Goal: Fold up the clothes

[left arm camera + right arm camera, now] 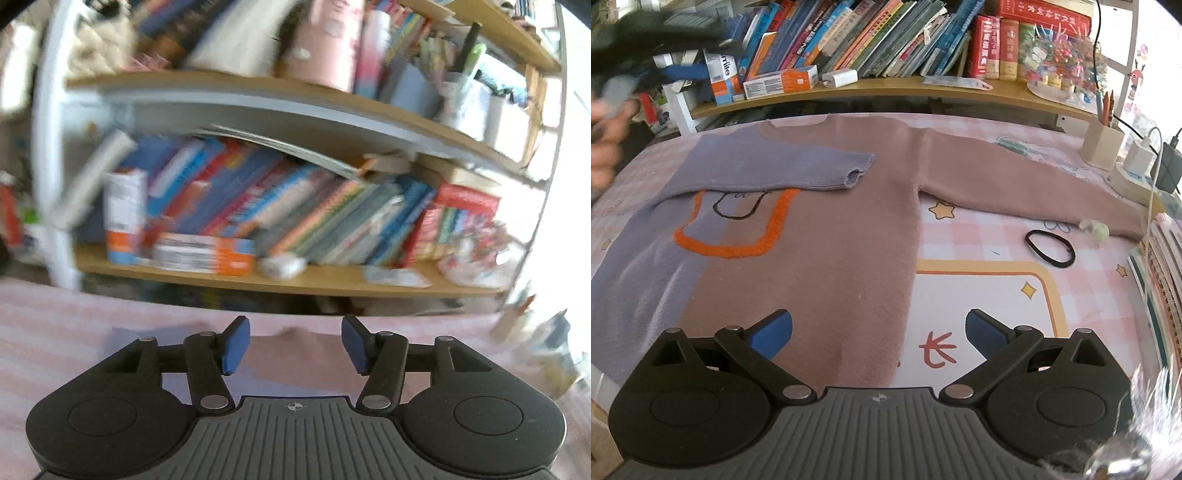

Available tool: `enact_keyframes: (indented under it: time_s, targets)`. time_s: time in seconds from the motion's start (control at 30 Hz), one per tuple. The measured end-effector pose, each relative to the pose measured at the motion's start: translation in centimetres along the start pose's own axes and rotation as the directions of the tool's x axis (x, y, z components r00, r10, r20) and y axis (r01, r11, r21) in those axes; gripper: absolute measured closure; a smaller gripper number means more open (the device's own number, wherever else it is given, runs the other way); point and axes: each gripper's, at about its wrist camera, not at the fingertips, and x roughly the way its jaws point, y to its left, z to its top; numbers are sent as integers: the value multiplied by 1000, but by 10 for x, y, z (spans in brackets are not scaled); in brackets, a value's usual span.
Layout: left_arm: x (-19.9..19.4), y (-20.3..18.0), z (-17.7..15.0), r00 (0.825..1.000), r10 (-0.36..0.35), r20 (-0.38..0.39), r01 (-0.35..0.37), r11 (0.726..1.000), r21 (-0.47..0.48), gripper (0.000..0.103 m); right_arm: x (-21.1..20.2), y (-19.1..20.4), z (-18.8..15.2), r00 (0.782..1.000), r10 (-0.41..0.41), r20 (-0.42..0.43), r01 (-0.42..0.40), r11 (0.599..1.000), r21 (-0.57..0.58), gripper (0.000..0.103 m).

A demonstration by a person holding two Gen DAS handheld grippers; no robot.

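Right gripper hangs low over the sweater, fingers spread wide and gripping nothing. The sweater lies flat on the pink checked table cover straight ahead of that gripper, brown half in front, lilac half off to its left. The lilac sleeve is already folded across the chest; the brown sleeve stretches out ahead and to the right, unfolded.

Left gripper is spread too, empty, raised and pointing at the bookshelf rather than down at the cloth.

Trouble spots: a black hair tie sits just short of the brown sleeve's cuff, and a small pale object rests right at that cuff. Grab the cuff carelessly and either could get dragged along or folded into the sweater. The white charger and its cable lie near the sleeve's far end, so a wide swing might snag them.

Hard to read: the left view is heavily smeared, book titles gone. The sweater's hem is hidden under the right gripper's body. A blurred hand shows far left in the right view, partly cut off.
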Motion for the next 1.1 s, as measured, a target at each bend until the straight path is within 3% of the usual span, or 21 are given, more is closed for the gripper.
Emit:
enact_keyframes:
  time_s: [0.1,0.23,0.4,0.5,0.57,0.77,0.87,1.0,1.03,1.07,1.1]
  targets:
    - [-16,28,-21,988,141,-57,-137,988,68,47,2,-1,0,1000,3,-2,-3,1000,7,2]
    - [-40,68,-65,947,266,-180,-263,964,44,47,6,-3,0,1000,2,-12,-1,1000,25,2]
    - [-63,98,-101,896,351,-271,-368,930,-13,47,11,0,2,1000,5,-23,-4,999,32,2]
    - [-64,104,-106,885,365,-287,-386,922,-17,47,14,2,3,999,9,-32,-8,1000,24,4]
    - [-61,106,-107,883,368,-292,-387,922,-7,47,14,4,2,999,8,-37,-8,1000,19,9]
    - [-47,111,-112,892,336,-304,-351,936,3,48,14,4,-1,998,-10,-55,11,1000,22,44]
    - [-38,111,-113,900,296,-319,-314,949,-6,49,15,0,-3,997,-22,-80,27,998,55,57]
    - [-26,119,-114,905,233,-356,-269,961,-56,56,15,-2,-5,996,-32,-88,41,994,99,65]
    - [-25,122,-114,910,214,-354,-258,963,-80,65,15,-2,-5,996,-36,-87,46,993,109,67]
    - [-26,124,-114,917,183,-353,-234,967,-105,85,15,-1,-5,996,-37,-86,48,992,120,72]
    - [-26,125,-114,924,151,-351,-208,970,-129,96,15,0,-5,996,-38,-85,49,991,127,75]
